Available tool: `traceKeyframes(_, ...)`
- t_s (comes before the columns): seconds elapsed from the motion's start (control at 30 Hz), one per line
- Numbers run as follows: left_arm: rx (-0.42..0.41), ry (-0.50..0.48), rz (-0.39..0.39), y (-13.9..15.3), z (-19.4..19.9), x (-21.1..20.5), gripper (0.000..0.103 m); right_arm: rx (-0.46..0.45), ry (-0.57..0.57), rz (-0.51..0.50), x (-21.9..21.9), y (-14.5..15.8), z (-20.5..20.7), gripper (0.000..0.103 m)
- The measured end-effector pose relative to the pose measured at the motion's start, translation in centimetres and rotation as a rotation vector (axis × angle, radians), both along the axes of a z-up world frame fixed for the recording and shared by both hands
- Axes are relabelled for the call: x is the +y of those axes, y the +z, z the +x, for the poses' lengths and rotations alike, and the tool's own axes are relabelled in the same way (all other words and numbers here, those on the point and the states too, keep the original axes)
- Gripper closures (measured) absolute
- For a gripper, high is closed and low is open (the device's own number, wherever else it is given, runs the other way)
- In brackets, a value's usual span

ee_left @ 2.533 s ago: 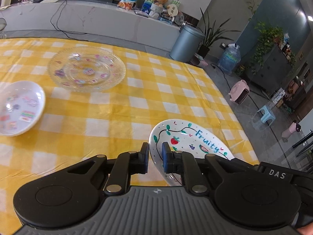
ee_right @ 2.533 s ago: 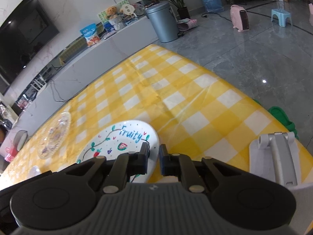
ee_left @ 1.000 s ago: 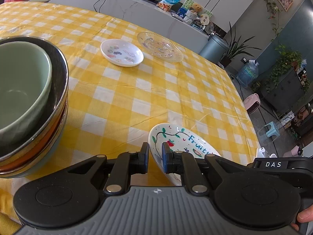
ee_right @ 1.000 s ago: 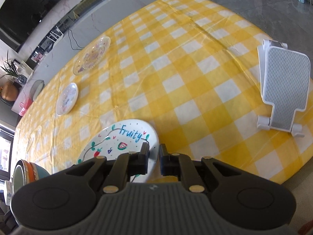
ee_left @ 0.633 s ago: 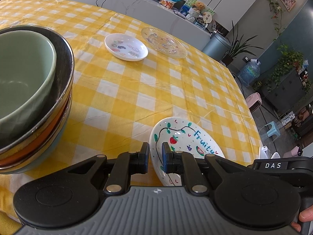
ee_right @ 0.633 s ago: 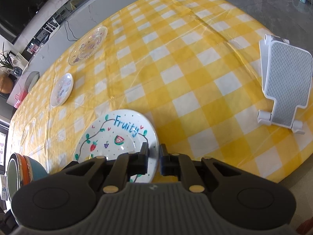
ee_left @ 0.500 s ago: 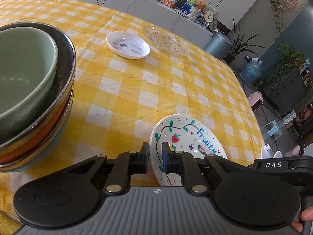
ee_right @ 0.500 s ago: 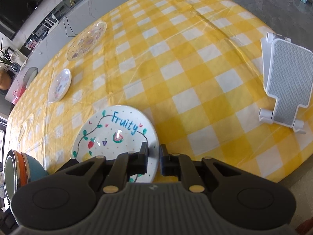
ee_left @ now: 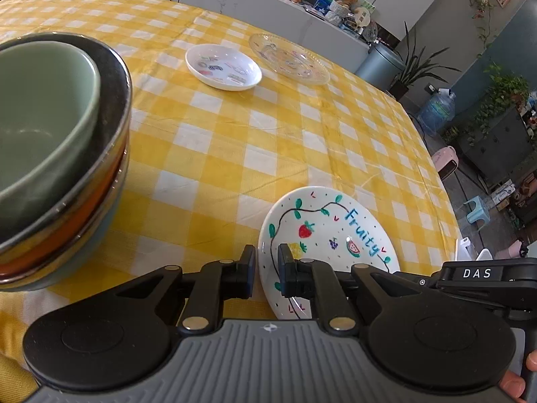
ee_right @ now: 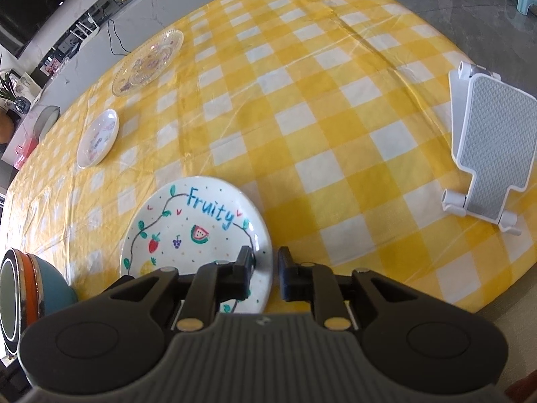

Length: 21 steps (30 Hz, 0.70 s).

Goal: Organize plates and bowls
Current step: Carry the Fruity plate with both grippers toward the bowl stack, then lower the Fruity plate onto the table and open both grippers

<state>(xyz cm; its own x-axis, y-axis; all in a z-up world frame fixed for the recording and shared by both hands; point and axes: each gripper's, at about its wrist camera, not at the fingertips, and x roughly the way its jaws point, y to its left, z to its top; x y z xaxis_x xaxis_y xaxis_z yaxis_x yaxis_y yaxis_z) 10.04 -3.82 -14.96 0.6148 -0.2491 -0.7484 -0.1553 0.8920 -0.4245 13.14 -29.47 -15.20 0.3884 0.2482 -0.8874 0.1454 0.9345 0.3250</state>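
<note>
A white plate painted with fruit and the word "Fruity" lies low over the yellow checked tablecloth, near its front edge. My left gripper is shut on the plate's left rim. In the right wrist view the same plate has its right rim between the fingers of my right gripper. Those jaws are opening, and a gap shows beside the rim. A stack of nested bowls with a green one on top stands just left of the plate.
A small white dish with stickers and a clear glass plate sit at the far side of the table. A white and grey stand lies near the table's right edge. The floor drops off beyond the cloth on the right.
The right gripper's jaws have spread apart off the plate's rim. The plate now lies flatter and lower over the cloth. The left gripper keeps its grip.
</note>
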Motion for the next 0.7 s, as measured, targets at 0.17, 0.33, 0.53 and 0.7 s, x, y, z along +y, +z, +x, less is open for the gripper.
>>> traceKeyframes(0.17, -0.02, -0.007, -0.009, 1.4, 0.0, 0.2, 0.083, -0.055, -0.007, 0.002, -0.1, 0.9, -0.4, 0.072)
traceKeyframes(0.33, -0.016, -0.05, 0.051, 3.7, 0.7, 0.1, 0.083, -0.088, 0.017, -0.013, 0.3, 1.3, -0.4, 0.071)
traceKeyframes(0.53, -0.034, -0.086, 0.087, 6.5, 2.3, 0.9, 0.082, -0.173, 0.034, 0.0, 0.7, 2.2, 0.3, 0.071)
traceKeyframes(0.7, -0.018, -0.076, 0.061, 7.8, 4.4, 2.0, 0.082, -0.221, 0.03, -0.046, 1.9, 2.1, 3.2, 0.071)
